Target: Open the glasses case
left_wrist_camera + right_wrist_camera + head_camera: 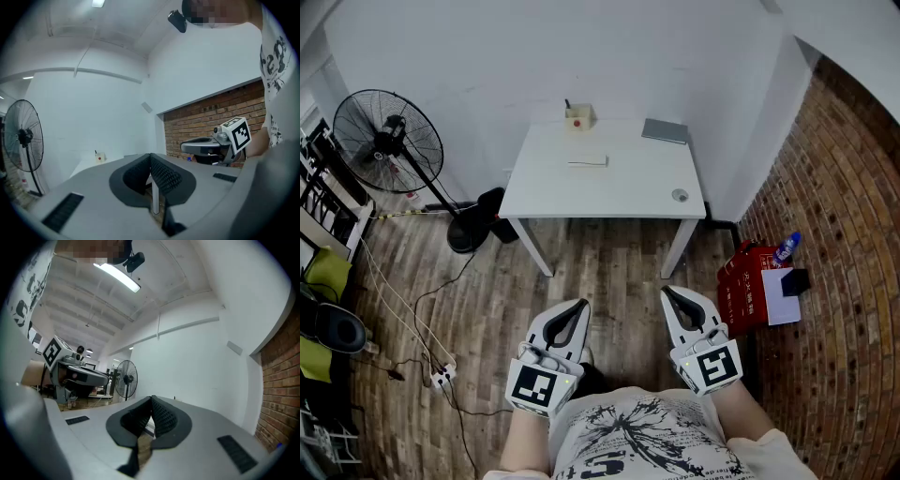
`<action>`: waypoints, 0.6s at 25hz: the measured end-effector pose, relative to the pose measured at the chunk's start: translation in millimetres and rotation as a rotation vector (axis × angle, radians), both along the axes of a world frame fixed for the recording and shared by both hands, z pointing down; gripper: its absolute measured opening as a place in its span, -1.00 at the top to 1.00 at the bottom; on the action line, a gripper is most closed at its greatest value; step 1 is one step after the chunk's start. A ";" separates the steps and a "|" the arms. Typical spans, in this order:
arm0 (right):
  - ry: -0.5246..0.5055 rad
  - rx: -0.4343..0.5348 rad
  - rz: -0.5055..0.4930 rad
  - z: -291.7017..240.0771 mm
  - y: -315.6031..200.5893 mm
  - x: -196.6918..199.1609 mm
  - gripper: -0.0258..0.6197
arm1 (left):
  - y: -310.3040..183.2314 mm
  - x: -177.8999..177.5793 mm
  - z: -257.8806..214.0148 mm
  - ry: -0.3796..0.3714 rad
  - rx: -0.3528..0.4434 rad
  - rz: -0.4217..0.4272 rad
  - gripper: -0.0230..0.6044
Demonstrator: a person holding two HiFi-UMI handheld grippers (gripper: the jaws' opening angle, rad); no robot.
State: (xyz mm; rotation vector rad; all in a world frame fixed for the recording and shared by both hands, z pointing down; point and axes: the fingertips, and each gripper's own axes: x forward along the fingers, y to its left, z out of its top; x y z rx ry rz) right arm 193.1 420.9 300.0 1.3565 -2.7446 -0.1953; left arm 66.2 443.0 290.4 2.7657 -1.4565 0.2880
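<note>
A white table (628,192) stands ahead of me, well beyond both grippers. On it lie a white oblong item (587,160) near the middle and a flat grey item (665,130) at the back right; I cannot tell which one is the glasses case. My left gripper (580,306) and right gripper (667,292) hover side by side over the wooden floor, close to the person's body. Both point toward the table. The left gripper (150,157) is shut and holds nothing. The right gripper (152,399) is likewise shut with nothing between its pads.
A small box with a red dot (578,116) sits at the table's back edge and a small round object (679,195) at its front right. A standing fan (389,141) and cables (412,319) are at the left. A red box (747,286) stands by the brick wall (844,244).
</note>
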 end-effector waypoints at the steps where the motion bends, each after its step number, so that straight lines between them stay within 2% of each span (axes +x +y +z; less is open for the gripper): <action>1: -0.001 0.000 -0.002 0.0 0.2 0.1 0.88 | -1.1 2.7 -4.4 0.045 0.041 0.002 0.88; 3: -0.002 -0.001 -0.006 0.3 0.5 0.7 0.88 | -2.1 6.5 -9.0 0.094 0.087 0.004 0.88; 4: -0.003 -0.001 -0.007 0.7 0.5 1.3 0.88 | -1.9 7.3 -8.2 0.092 0.085 0.002 0.88; 6: -0.002 -0.005 -0.008 2.6 0.5 3.1 0.88 | -1.0 7.2 -2.7 0.056 0.050 -0.004 0.88; 11: -0.004 -0.017 -0.012 8.0 -2.0 6.1 0.88 | -2.4 7.7 8.7 0.020 0.002 -0.003 0.88; 15: -0.033 -0.032 0.028 10.7 -11.7 15.7 0.88 | -13.5 15.2 -0.8 0.109 0.063 -0.001 0.88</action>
